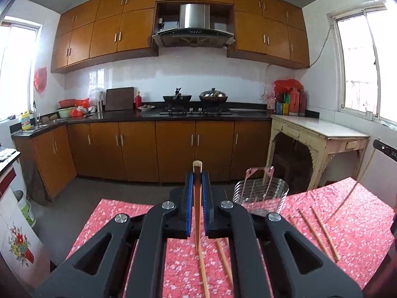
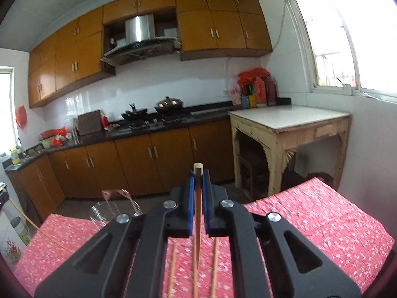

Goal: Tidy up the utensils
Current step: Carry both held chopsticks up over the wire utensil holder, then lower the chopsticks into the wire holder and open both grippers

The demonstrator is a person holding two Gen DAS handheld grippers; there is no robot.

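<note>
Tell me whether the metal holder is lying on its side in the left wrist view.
No, the metal holder stands upright on the red floral tablecloth, open end up.

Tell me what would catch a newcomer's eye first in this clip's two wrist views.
In each view a pair of black tongs with blue pads is shut on a single wooden chopstick: the left tongs hold one chopstick, the right tongs another chopstick, both raised over the pink floral tablecloth. A ribbed metal utensil holder stands at the table's far edge, and loose chopsticks lie on the cloth.
</note>
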